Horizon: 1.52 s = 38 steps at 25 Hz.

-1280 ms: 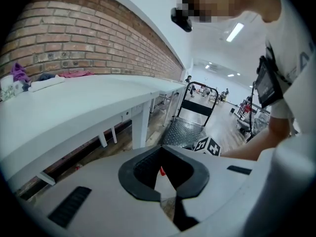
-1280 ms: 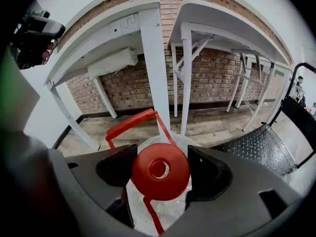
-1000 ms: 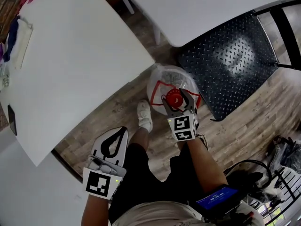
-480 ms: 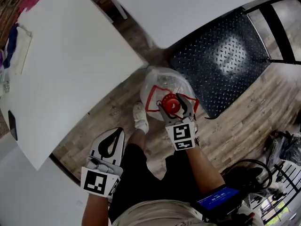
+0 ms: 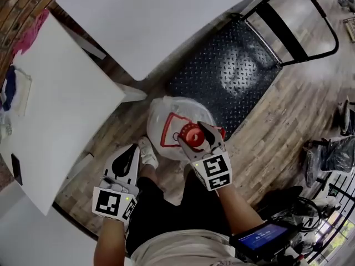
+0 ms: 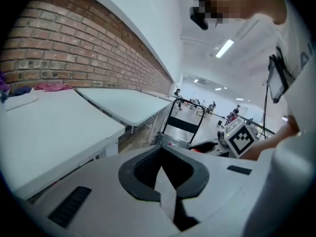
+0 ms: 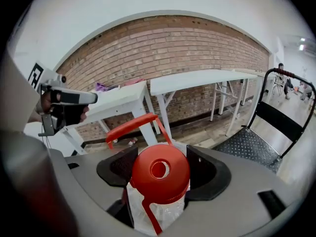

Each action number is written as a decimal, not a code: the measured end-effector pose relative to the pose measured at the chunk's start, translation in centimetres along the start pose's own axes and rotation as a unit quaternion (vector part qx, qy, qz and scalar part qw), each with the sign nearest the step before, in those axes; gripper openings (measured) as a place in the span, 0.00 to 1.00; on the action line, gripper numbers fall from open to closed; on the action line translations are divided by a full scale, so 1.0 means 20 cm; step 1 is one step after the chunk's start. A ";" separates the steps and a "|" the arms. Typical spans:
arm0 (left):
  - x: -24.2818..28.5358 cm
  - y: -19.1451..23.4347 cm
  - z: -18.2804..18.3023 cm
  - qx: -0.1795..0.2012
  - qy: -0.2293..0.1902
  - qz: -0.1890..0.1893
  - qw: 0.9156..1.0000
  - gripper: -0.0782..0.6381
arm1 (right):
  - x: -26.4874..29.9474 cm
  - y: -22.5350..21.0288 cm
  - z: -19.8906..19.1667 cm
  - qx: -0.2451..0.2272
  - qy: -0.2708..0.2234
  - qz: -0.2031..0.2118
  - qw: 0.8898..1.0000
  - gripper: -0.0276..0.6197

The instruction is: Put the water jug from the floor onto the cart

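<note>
The water jug (image 5: 169,123) is clear plastic with a red cap (image 7: 159,172) and a red carry handle (image 7: 131,125). It hangs above the wooden floor, just left of the cart. My right gripper (image 5: 195,136) is shut on the jug's red cap, one pad on each side. The cart's black diamond-plate deck (image 5: 222,76) lies beyond the jug, with its black handle frame (image 5: 310,15) at the far end. My left gripper (image 5: 131,148) is shut on nothing and sits left of the jug, near a white shoe. The jaw tips of the left gripper (image 6: 163,174) meet.
White tables (image 5: 61,110) stand to the left and behind, against a brick wall (image 7: 163,48). The person's legs and shoes are under the jug. Dark bags (image 5: 333,154) and cables lie on the floor at the right.
The right gripper has risen with the jug, which now looks bigger and hangs nearer the cart's edge. The left gripper has come up and in toward the jug.
</note>
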State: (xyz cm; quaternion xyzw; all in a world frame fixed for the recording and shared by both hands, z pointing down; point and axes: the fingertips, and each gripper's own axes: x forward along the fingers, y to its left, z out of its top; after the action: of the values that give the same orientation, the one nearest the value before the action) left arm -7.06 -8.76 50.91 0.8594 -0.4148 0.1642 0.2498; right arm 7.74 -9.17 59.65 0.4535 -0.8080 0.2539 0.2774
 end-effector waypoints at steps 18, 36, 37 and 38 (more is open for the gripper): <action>0.42 -0.49 0.28 0.019 0.000 -0.044 0.999 0.11 | -0.43 -1.30 0.17 0.047 -0.005 -0.162 0.986 0.52; 0.41 -0.45 0.24 0.012 0.016 0.009 1.000 0.11 | -0.09 -1.77 0.02 0.065 0.033 -0.169 0.983 0.53; 0.41 -0.46 0.24 0.012 0.016 0.008 1.000 0.11 | -0.09 -1.78 0.02 0.069 0.037 -0.170 0.982 0.53; 0.41 -0.46 0.24 0.011 0.017 0.006 1.000 0.11 | -0.08 -1.79 0.01 0.074 0.040 -0.172 0.982 0.53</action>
State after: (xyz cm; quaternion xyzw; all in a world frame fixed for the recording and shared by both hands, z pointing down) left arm 5.53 -11.71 48.30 0.8564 -0.4142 0.1846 0.2466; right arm 39.62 -24.74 64.01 0.5941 -0.6853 0.2796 0.3150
